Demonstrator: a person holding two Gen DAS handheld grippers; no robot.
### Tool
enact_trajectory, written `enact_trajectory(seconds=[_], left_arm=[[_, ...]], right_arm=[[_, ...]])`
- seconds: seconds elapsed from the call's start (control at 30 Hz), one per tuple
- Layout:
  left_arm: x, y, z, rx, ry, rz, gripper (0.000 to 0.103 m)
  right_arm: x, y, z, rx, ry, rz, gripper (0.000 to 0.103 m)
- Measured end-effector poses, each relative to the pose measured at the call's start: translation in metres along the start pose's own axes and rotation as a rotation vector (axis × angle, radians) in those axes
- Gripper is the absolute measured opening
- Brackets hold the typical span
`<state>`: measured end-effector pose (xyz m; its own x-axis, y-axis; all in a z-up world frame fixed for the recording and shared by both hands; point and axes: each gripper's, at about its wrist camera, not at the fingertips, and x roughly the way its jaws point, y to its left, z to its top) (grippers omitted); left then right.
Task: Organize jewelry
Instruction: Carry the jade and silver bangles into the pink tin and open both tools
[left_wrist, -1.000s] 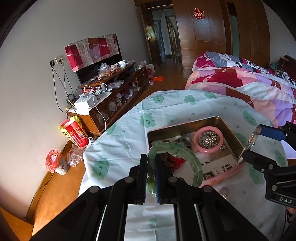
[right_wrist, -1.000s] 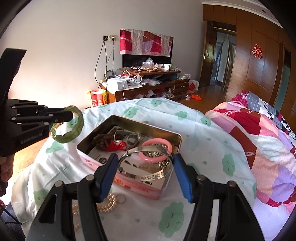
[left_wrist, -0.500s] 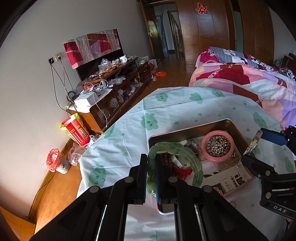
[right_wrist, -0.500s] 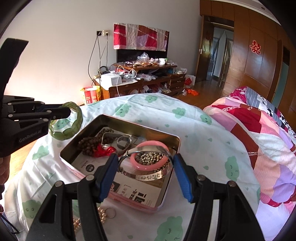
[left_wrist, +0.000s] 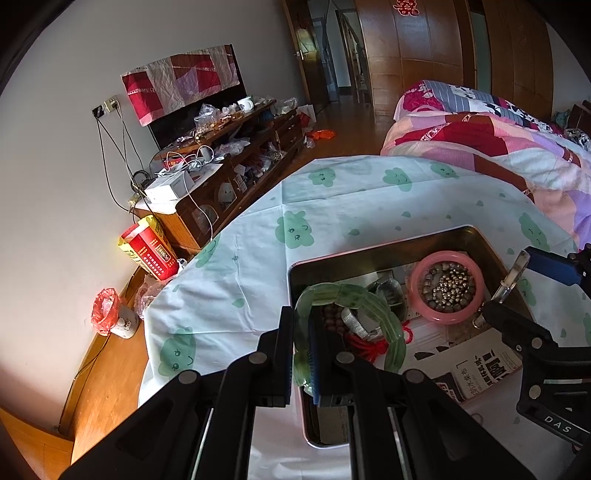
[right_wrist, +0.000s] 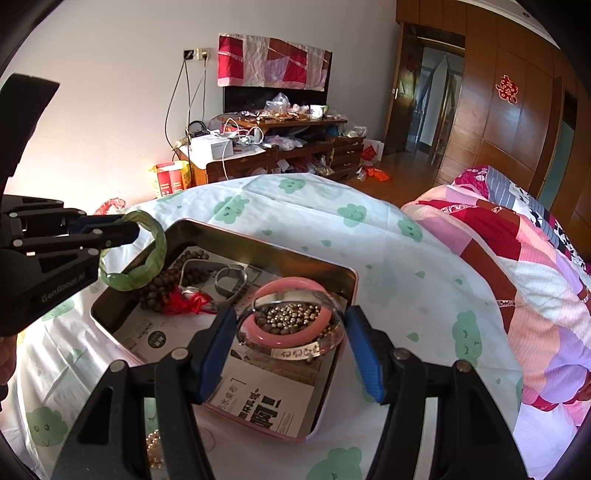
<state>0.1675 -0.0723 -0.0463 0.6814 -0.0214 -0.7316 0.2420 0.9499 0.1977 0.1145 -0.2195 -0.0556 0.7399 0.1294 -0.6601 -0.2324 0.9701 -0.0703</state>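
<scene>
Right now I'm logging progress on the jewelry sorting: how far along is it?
Done: the pink bangle, wooden beads and a silver cuff lie in the tin. In hand: the left gripper holds the green bangle, the right gripper a silver bangle, both above the tin. Left: gold beads on the cloth.

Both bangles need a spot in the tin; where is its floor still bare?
Free: printed paper along the tin's near wall, below the pink bangle. Crowded: far-left corner with brown beads, red cord and metal cuff.
</scene>
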Motion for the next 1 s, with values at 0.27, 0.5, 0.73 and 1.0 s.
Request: enact_trajectory(seconds=[0.27,0.5,0.73,1.0], left_arm=[[0.007,-0.003,-0.001,0.003,0.014,-0.001,0.006],[0.01,-0.003,-0.004,0.008,0.025,-0.005,0.007],[0.01,-0.003,-0.005,0.01,0.026,-0.008,0.007],[0.011,-0.004,-0.006,0.011,0.026,-0.005,0.007]], right_arm=[[0.006,0.0,0.0,0.0,0.013,-0.009,0.064],[0.009,-0.001,-0.001,0.002,0.02,-0.012,0.064],[0.012,-0.003,-0.002,0.006,0.027,-0.013,0.064],[0.014,-0.004,-0.003,0.008,0.031,-0.011,0.064]])
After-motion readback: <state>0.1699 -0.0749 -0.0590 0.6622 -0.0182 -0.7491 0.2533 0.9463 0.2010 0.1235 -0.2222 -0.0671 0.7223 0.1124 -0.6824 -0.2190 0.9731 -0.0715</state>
